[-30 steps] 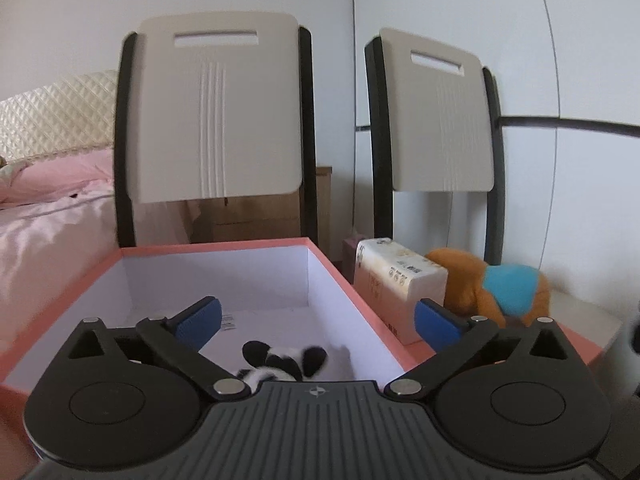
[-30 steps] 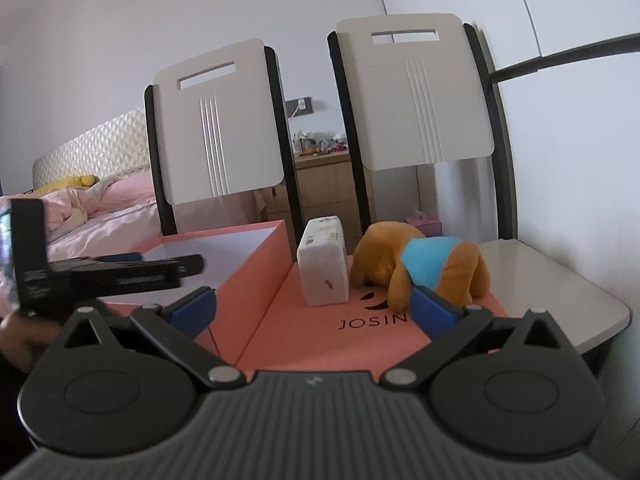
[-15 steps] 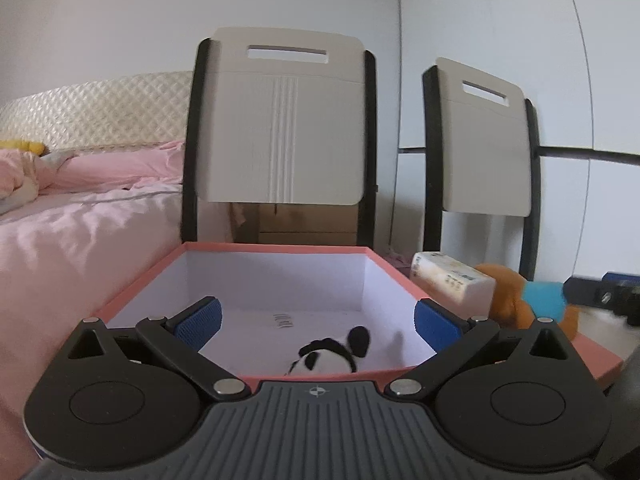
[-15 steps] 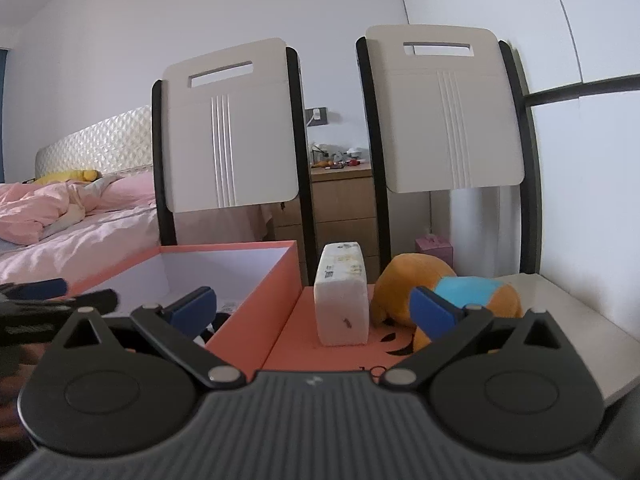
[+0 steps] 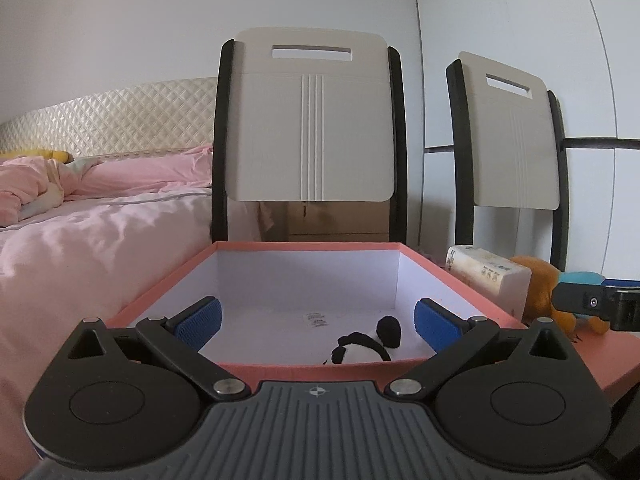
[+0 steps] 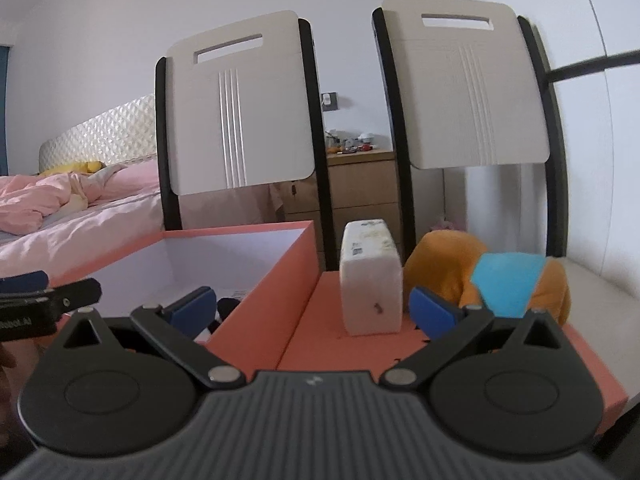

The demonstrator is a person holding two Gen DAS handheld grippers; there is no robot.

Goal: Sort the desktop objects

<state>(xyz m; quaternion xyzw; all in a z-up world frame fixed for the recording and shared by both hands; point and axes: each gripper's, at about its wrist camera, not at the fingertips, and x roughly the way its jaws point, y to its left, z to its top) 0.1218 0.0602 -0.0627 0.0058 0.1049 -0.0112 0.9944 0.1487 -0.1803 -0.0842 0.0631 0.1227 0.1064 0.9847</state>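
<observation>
Both claws, left [image 5: 318, 322] and right [image 6: 312, 308], agape and empty; panda toy [image 5: 362, 346] by box's near rim [image 5: 320, 369].

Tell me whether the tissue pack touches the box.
Apart. The right wrist view shows bare orange lid between the tissue pack and the box.

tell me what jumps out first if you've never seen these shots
The open coral box with a small panda toy lying in its near right corner catches the eye first. To its right, on the flat coral lid, stand a white tissue pack and an orange plush in a blue shirt. Both the left gripper and the right gripper are open and empty.
</observation>
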